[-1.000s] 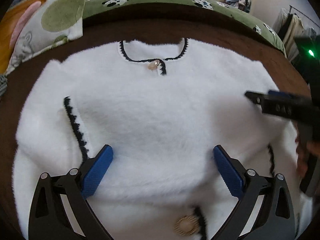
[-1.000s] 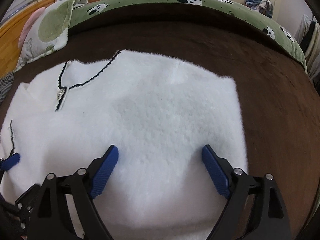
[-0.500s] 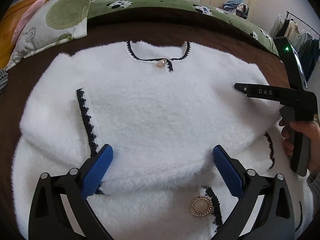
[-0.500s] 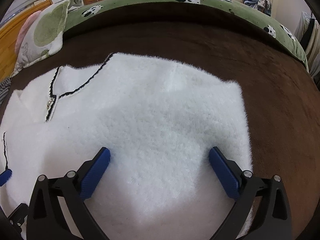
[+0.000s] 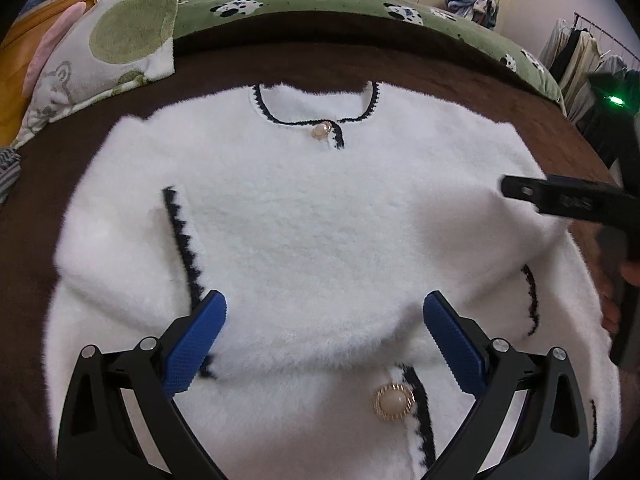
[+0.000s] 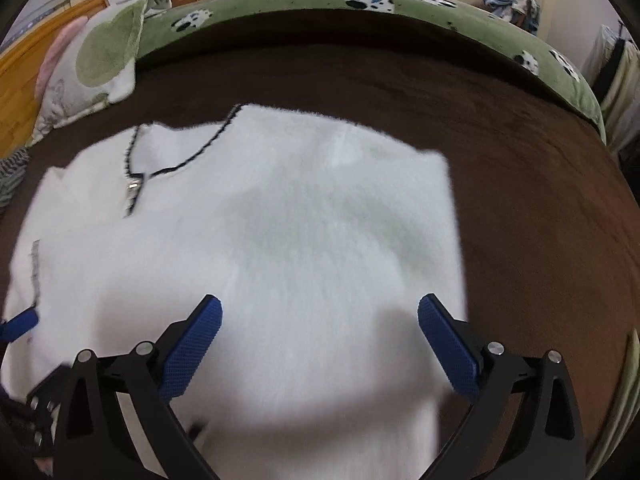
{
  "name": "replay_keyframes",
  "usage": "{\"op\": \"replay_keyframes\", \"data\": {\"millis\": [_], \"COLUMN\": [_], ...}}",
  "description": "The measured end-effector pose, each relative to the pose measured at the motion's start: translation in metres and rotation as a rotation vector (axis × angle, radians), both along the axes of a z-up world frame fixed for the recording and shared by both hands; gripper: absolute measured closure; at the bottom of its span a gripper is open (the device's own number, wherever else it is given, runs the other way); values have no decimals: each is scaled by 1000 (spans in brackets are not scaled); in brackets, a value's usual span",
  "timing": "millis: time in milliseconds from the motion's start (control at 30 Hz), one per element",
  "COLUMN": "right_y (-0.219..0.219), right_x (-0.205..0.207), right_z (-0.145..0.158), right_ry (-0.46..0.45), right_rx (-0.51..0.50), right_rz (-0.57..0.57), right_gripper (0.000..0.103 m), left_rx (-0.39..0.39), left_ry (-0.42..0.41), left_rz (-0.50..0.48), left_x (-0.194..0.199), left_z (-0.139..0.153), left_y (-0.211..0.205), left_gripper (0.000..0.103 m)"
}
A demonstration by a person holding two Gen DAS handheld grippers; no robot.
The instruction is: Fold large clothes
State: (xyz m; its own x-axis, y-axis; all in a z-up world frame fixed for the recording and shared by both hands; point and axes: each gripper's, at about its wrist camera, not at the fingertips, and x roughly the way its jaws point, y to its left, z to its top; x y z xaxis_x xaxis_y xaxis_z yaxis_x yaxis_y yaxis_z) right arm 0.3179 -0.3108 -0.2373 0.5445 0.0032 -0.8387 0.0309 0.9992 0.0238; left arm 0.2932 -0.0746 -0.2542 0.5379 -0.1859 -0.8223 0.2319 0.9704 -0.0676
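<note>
From my left wrist camera, my left tongs (image 5: 322,318) stand spread wide, blue pads (image 5: 196,346) apart with nothing pinched between them, hovering over the lower front of the white fluffy cardigan (image 5: 304,232). The cardigan lies flat on the brown bed cover (image 5: 328,64), collar away from me, dark scalloped trim around the neckline and a small pearl button (image 5: 320,131) at the throat. Both sleeves are folded in across the chest; the left sleeve's cuff trim (image 5: 182,240) runs down toward my left pad. A larger gold-rimmed button (image 5: 394,402) sits just below the folded sleeves, between my pads. At the right edge my right tongs (image 5: 560,200) show from the side, blurred, over the cardigan's right shoulder area, with the hand (image 5: 616,300) gripping the handle below.

From my right wrist camera, my right tongs (image 6: 320,334) are released: their jaws have just been opening, and now they stand wide with no cloth caught between them, only the cardigan (image 6: 280,240) lying beneath. Its right side forms a straight folded edge against the brown bed cover (image 6: 540,200). A patterned pillow (image 6: 96,68) rests at the far left, and a green blanket (image 6: 360,0) runs along the far side of the bed. A blue pad of my left tongs (image 6: 18,324) peeks in at the left edge.
</note>
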Motion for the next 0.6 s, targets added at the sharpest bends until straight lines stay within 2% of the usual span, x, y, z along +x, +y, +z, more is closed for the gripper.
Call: {"op": "replay_keyframes", "data": {"millis": [67, 200, 367, 500, 600], "right_y": [1, 3, 10, 17, 17], "right_x": [-22, -75, -137, -178, -207], "right_z": [14, 41, 69, 77, 71], "right_ry": [-8, -32, -59, -75, -69], "right_rx": [0, 6, 4, -5, 1], "right_rz": [-4, -4, 11, 22, 19], "right_gripper": [6, 6, 6, 6, 6], "left_rx": [23, -6, 34, 52, 55], "left_ry": [7, 25, 6, 5, 19], "left_rz": [22, 66, 82, 124, 151], "left_x": [-5, -29, -67, -101, -128], "left_z": [8, 33, 59, 69, 66], "left_y": [3, 24, 51, 82, 106], "left_gripper": [6, 6, 6, 6, 6]}}
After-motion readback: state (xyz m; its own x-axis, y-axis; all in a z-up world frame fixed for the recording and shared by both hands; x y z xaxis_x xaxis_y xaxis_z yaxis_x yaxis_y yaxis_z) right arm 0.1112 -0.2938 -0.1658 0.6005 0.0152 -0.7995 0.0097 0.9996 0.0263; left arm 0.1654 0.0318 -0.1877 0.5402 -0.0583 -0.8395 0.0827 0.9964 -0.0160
